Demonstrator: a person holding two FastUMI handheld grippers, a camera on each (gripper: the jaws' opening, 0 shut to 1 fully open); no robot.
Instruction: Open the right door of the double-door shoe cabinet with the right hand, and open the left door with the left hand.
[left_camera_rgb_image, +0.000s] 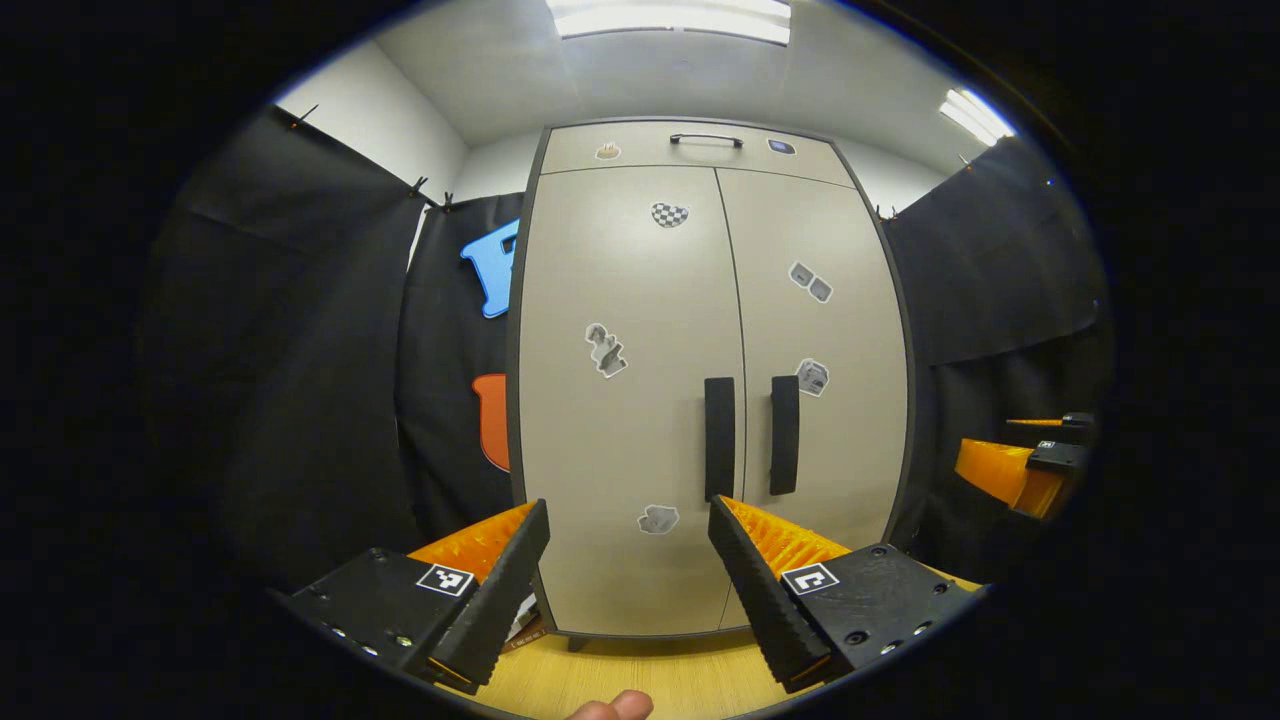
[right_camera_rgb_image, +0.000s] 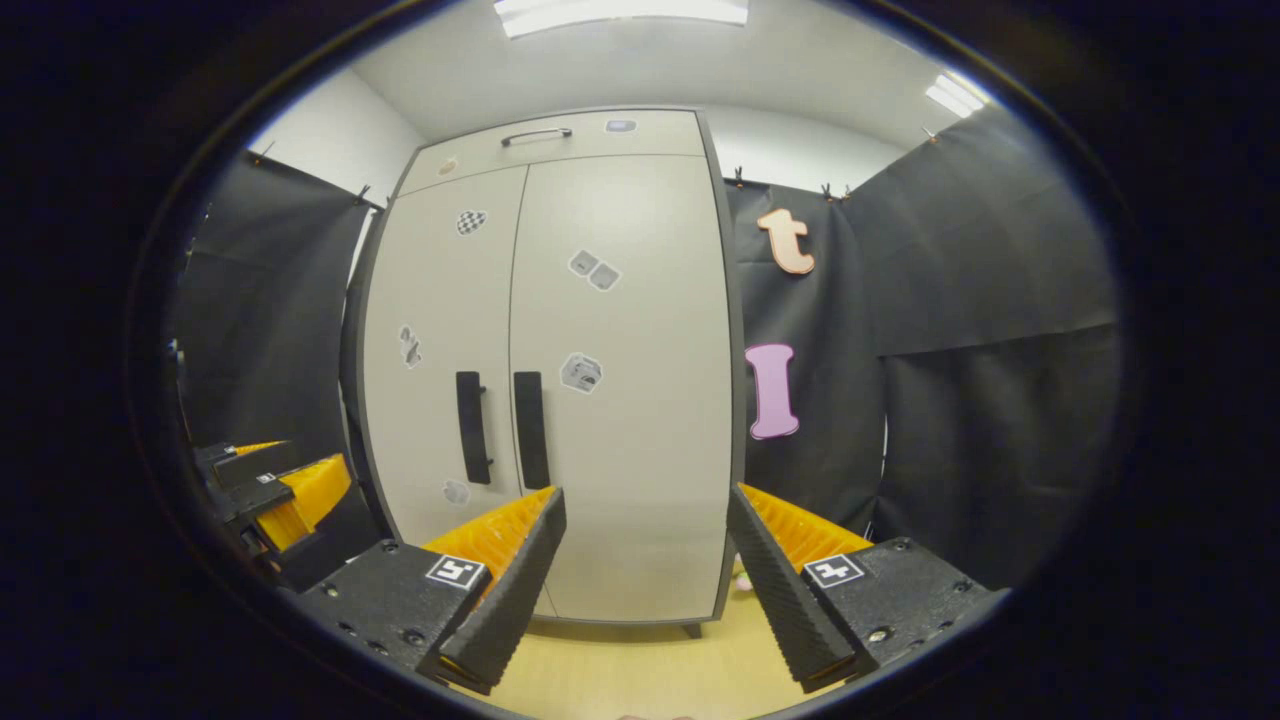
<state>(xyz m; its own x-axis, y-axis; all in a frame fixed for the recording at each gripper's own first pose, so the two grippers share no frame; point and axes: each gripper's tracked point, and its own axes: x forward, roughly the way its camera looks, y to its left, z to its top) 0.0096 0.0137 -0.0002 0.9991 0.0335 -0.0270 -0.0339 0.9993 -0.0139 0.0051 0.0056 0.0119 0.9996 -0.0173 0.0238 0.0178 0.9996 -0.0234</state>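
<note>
- Nearest to the left camera, the left gripper (left_camera_rgb_image: 630, 545) is spread wide and grasps nothing; a fingertip of the person (left_camera_rgb_image: 612, 706) shows at the bottom edge, above the wooden floor (left_camera_rgb_image: 640, 675).
- Nearest to the right camera, the right gripper (right_camera_rgb_image: 645, 535) is also spread wide and empty. Both tools point forward at the cabinet, level, side by side.
- At the edge of each view the other gripper shows, at a similar height.
- Farther on stands the shoe cabinet (left_camera_rgb_image: 712, 380), with both doors closed. The left handle (left_camera_rgb_image: 719, 438) and the right handle (left_camera_rgb_image: 784, 435) hang upright, just beside each other at the middle seam.
- In my judgement no door is started yet; both grippers are apart from the handles.
- Risk: the handles are very close, so the right gripper may catch the left handle, or the two tools may knock together at the seam.
- Risk: a straight pull against the hinge arc may let the fingers slip off the handle.
- Above the doors there is a top drawer (left_camera_rgb_image: 690, 148) with its own bar; it is not part of the task.
</note>
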